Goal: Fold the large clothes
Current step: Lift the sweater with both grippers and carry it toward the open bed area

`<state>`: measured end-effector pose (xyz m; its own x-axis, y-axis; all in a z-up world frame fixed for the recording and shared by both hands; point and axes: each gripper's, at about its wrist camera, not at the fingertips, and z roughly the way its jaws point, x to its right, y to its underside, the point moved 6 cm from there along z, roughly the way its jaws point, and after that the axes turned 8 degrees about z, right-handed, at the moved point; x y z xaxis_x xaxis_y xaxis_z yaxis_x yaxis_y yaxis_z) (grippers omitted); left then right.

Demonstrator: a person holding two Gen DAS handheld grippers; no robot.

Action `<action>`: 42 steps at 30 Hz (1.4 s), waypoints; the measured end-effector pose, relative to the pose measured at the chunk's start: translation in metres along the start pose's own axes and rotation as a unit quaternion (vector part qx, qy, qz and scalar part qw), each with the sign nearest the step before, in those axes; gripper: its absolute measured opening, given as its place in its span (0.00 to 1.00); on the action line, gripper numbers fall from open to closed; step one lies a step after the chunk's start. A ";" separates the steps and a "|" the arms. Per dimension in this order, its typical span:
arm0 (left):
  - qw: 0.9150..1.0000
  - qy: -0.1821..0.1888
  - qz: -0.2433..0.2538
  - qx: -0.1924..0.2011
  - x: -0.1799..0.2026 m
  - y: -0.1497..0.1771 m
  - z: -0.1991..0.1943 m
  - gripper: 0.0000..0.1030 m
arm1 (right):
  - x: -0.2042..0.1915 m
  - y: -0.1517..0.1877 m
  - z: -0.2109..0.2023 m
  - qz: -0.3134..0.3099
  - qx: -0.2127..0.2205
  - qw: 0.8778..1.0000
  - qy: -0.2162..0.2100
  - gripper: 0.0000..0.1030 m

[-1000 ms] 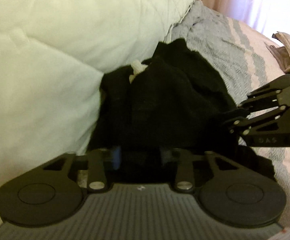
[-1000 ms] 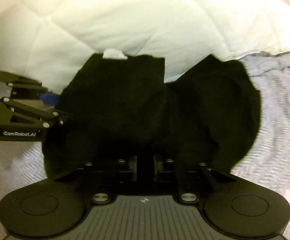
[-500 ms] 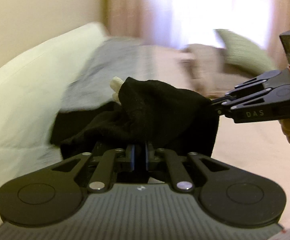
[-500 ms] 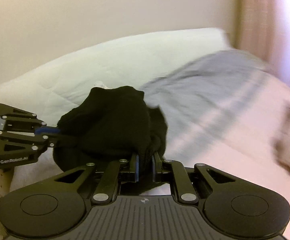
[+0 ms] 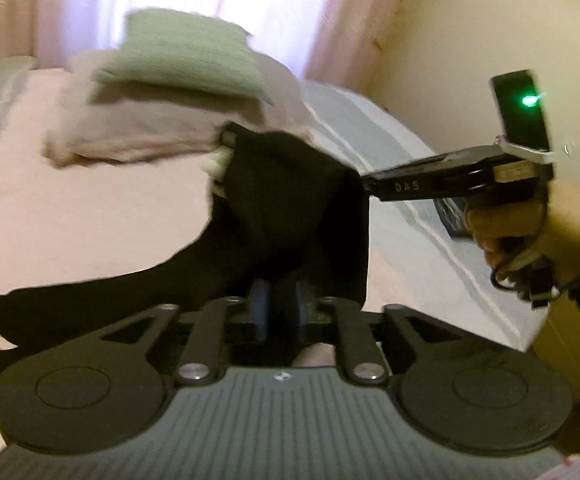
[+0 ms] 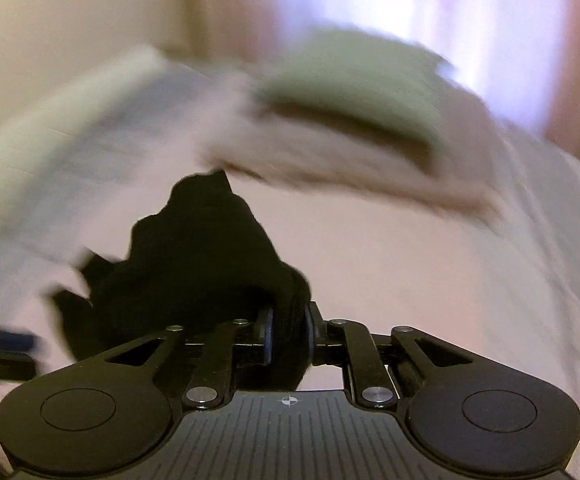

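Had black garment bunched, lifted above bed. My left tool and right tool both clamped on its cloth. No fold visible; spreading, folding all remained.

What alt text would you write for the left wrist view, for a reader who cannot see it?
Both tools grip one black garment lifted above a pink bed: the left tool near the camera, the right tool held by a hand at right. Behind lie a green pillow on folded pinkish cloth, and bright curtains.
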<state>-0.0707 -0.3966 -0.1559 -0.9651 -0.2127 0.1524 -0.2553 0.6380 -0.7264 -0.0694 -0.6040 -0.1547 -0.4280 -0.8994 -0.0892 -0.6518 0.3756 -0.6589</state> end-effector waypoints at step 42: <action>0.922 0.106 0.351 -0.129 -0.038 -0.013 0.302 0.60 | 0.203 0.192 -0.048 0.322 -0.052 0.930 0.171 0.01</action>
<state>-0.0136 -0.6204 -0.3546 -0.8805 0.4510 -0.1460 0.4566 0.7241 -0.5169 -0.3116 -0.7036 -0.2635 -0.9132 -0.3628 -0.1857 -0.2400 0.8470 -0.4744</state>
